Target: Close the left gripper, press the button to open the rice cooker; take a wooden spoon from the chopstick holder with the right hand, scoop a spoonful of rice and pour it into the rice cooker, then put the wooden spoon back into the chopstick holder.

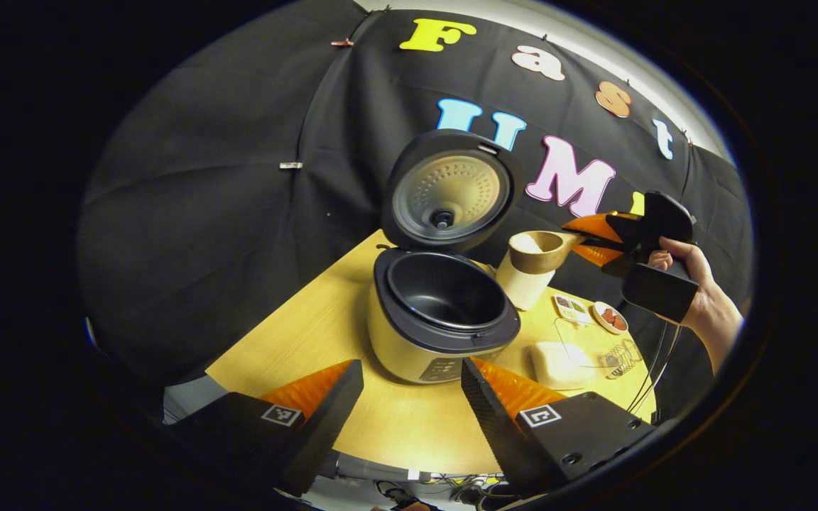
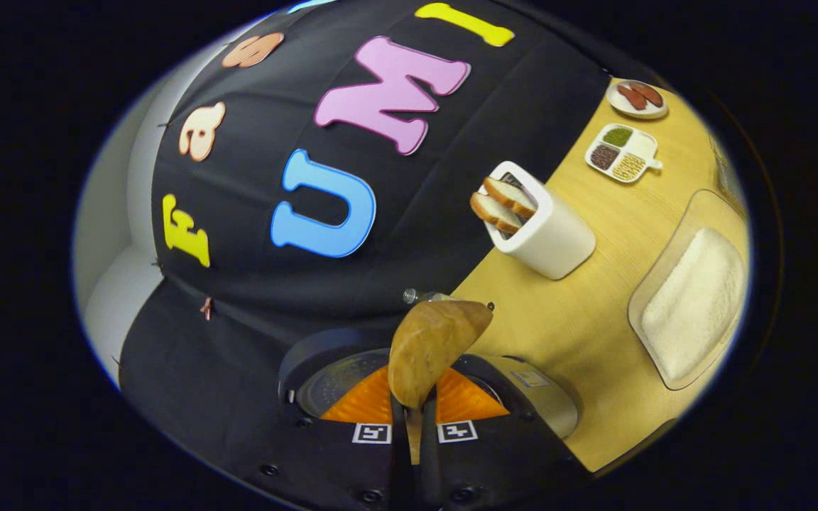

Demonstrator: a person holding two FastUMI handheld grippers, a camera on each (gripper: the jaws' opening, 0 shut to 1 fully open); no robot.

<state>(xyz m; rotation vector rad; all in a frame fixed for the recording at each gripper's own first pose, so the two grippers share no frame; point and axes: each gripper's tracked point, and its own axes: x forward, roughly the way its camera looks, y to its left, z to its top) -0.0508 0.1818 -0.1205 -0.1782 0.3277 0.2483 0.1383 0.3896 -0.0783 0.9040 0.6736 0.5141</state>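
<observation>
The right gripper (image 2: 415, 415) pinches the handle of a brown wooden spoon (image 2: 430, 351) between both fingers, its bowl raised before the black rice cooker (image 2: 537, 397). Beyond the cooker on the yellow wooden table (image 2: 593, 319) stand a white chopstick holder (image 2: 547, 238) and a clear tray of white rice (image 2: 693, 301).

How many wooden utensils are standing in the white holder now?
2. Both wooden utensils lean side by side out of the white holder on the table, beyond the rice cooker. More could be hidden deeper inside; the right gripper view does not show the bottom.
</observation>
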